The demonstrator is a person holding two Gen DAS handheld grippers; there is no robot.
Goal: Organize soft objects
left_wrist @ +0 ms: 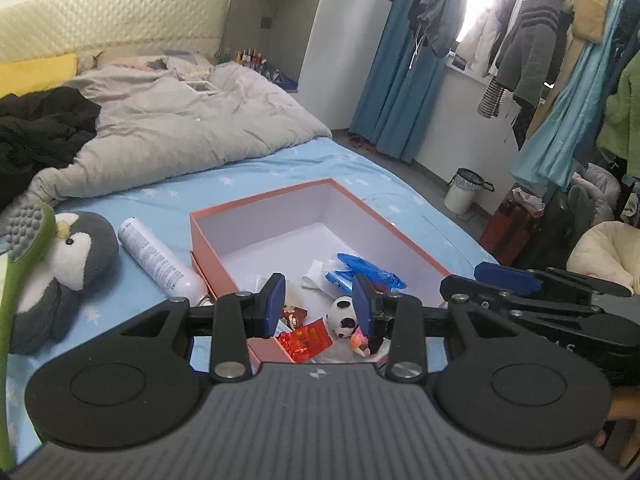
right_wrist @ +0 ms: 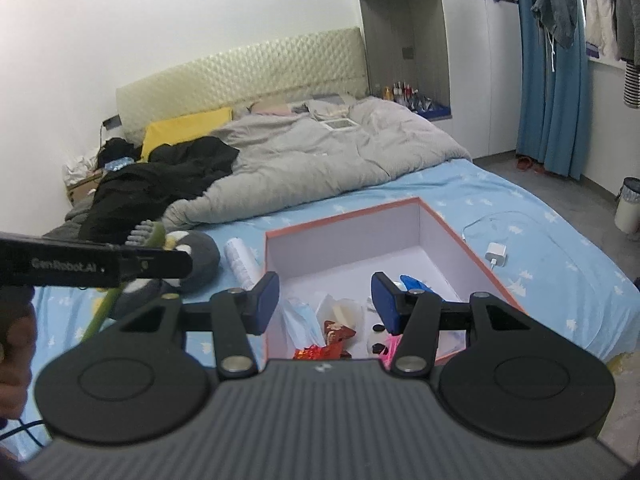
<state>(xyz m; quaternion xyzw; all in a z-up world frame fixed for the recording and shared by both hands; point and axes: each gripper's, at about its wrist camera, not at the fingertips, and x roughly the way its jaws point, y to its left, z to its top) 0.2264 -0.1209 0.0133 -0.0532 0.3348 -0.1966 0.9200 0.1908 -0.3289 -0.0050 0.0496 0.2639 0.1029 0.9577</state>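
On the blue star-print sheet (left_wrist: 256, 184), a grey-and-white plush penguin (left_wrist: 60, 276) lies leftmost, beside a white spray can (left_wrist: 160, 258). Next comes the open orange cardboard box (left_wrist: 400, 228) holding a small black-and-white panda toy (left_wrist: 343, 316) among wrappers. Left gripper (left_wrist: 320, 304) and right gripper (right_wrist: 325, 304) hover over it, both released, holding nothing

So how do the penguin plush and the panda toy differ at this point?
The penguin plush lies on the blue sheet outside the box, to its left; the panda toy sits inside the box among wrappers. The penguin is grey and white and looks far larger; the panda is black and white and small. The panda is right ahead of the open left gripper; the penguin is off to its side. Both look soft, and neither is gripped.
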